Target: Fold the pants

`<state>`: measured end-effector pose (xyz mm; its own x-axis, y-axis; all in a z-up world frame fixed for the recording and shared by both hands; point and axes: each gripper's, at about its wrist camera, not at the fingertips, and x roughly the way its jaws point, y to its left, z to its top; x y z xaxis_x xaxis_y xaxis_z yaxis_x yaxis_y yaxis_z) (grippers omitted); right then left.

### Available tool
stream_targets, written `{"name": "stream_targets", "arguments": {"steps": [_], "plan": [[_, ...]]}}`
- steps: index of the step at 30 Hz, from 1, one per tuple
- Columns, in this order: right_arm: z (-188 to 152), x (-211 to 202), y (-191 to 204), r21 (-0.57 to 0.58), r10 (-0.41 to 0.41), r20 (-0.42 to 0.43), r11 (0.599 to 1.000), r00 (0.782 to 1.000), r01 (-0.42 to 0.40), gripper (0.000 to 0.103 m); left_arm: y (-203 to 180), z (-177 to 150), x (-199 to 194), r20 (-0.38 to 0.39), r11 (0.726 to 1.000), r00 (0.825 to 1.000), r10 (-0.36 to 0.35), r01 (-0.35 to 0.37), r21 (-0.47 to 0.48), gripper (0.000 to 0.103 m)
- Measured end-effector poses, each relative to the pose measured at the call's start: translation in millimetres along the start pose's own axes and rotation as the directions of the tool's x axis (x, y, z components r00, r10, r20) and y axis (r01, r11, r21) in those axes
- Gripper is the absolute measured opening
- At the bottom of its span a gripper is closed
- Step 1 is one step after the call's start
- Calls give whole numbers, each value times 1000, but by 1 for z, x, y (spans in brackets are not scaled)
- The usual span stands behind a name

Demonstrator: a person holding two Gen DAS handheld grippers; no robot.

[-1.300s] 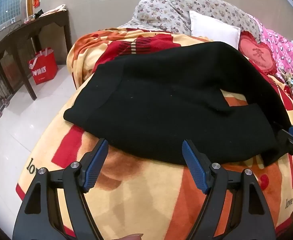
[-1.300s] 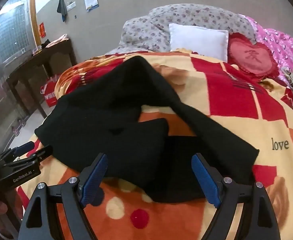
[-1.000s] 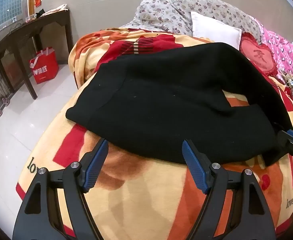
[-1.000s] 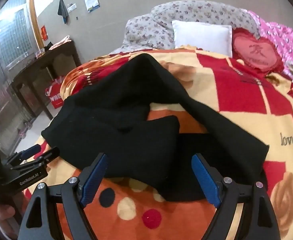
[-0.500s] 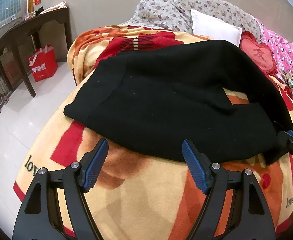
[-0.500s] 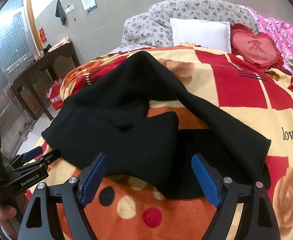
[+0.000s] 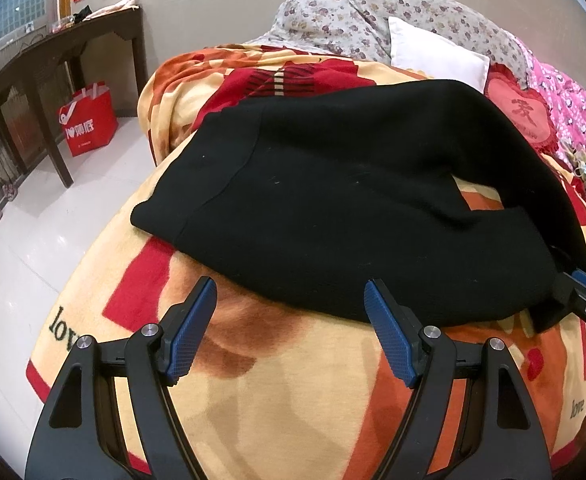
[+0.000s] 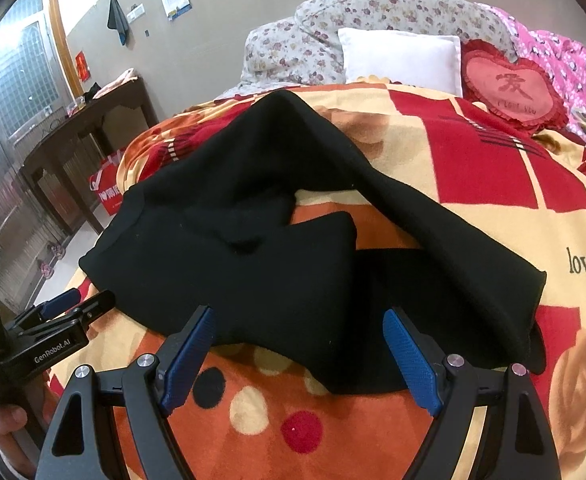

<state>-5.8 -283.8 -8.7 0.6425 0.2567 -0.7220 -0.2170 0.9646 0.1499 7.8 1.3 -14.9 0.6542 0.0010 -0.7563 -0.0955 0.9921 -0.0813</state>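
Jaws on both grippers are spread wide with nothing between them; the left gripper (image 7: 291,326) and right gripper (image 8: 299,354) hover just short of the near hem of the black knit pants (image 7: 353,208), which lie rumpled on the orange, red and cream fleece blanket (image 7: 293,400) covering the bed. Compared with a second ago, hardly anything has changed: same wide jaws, same pants layout, only a slight camera shift. One pant leg (image 8: 433,240) folds over so the layers underneath are hidden. Bare blanket lies in front of both grippers, and the blanket's left edge (image 7: 53,344) drops off toward the white tile floor (image 7: 21,248).
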Motion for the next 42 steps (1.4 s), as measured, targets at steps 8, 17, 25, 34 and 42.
{"name": "stream_targets", "arguments": {"steps": [8, 17, 25, 34, 42], "plan": [[-1, 3, 1, -1, 6, -8, 1000, 1000, -6, 85, 1, 1, 1, -4, 1000, 1000, 0, 0, -3, 77], [-4, 7, -4, 10, 5, -13, 1000, 1000, -4, 85, 3, 0, 6, -17, 1000, 1000, 6, -7, -13, 77], [-7, 7, -8, 13, 4, -19, 1000, 1000, -4, 85, 19, 0, 4, -35, 999, 999, -5, 3, -49, 77], [-20, -6, -28, -23, -71, 29, 997, 997, 72, 85, 75, -2, 8, -65, 964, 997, -30, 12, -265, 77], [-32, -21, -61, 47, -36, 39, 998, 999, 34, 85, 61, 8, 23, -95, 958, 993, -66, 36, -283, 78]]}}
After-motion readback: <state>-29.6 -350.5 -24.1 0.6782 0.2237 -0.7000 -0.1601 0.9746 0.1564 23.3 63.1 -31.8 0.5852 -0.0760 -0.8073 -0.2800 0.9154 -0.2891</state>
